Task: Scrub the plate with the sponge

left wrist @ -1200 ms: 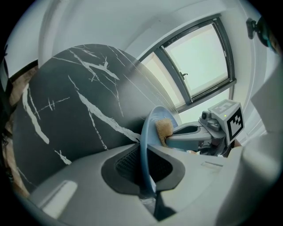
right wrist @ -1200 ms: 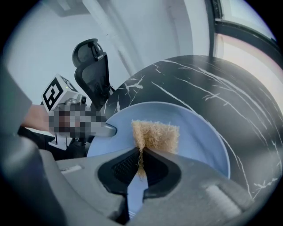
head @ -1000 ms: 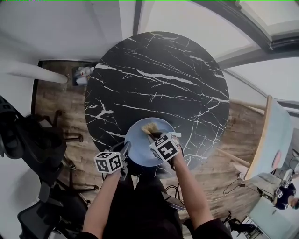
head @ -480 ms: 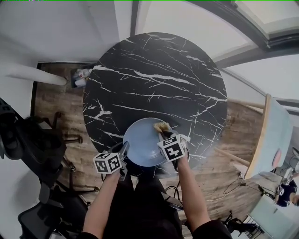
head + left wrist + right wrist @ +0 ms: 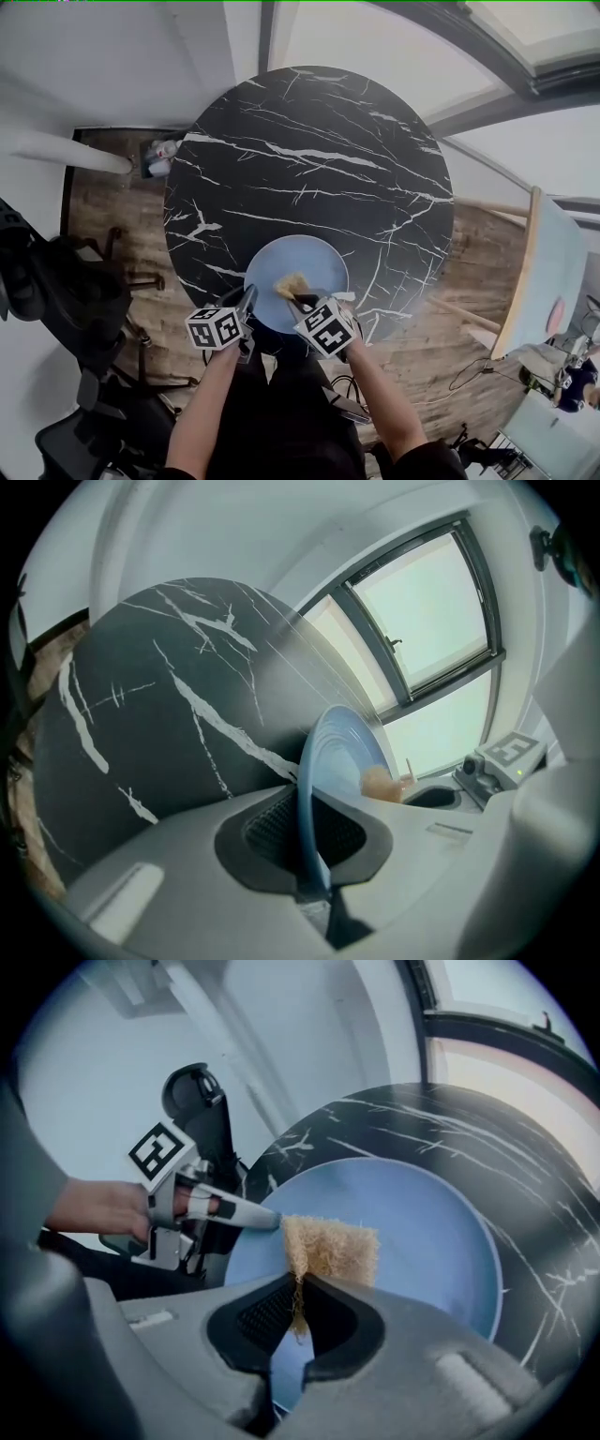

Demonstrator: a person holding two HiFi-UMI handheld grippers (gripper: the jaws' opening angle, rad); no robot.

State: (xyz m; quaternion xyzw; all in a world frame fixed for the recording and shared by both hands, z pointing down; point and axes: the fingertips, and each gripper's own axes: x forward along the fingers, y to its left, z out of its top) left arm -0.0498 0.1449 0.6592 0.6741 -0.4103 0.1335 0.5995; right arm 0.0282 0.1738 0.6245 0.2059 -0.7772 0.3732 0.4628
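Note:
A pale blue plate (image 5: 309,267) lies at the near edge of the round black marble table (image 5: 309,159). My left gripper (image 5: 249,302) is shut on the plate's near left rim. In the left gripper view the plate (image 5: 328,761) stands edge-on between the jaws of that gripper (image 5: 311,841). My right gripper (image 5: 298,300) is shut on a tan fibrous sponge (image 5: 289,284), which rests on the plate's near left part. In the right gripper view the sponge (image 5: 333,1249) sticks out past the right gripper (image 5: 298,1312), over the plate (image 5: 431,1232), close to the left gripper (image 5: 258,1218).
A dark office chair (image 5: 56,291) stands on the wood floor to the left. Bottles (image 5: 161,155) sit on the floor by the table's far left. A pale tabletop (image 5: 548,277) is at the right. Windows run behind the table.
My right gripper swept the sponge from the plate's far middle to its far right, then back to the near left. The left gripper and plate stayed put.

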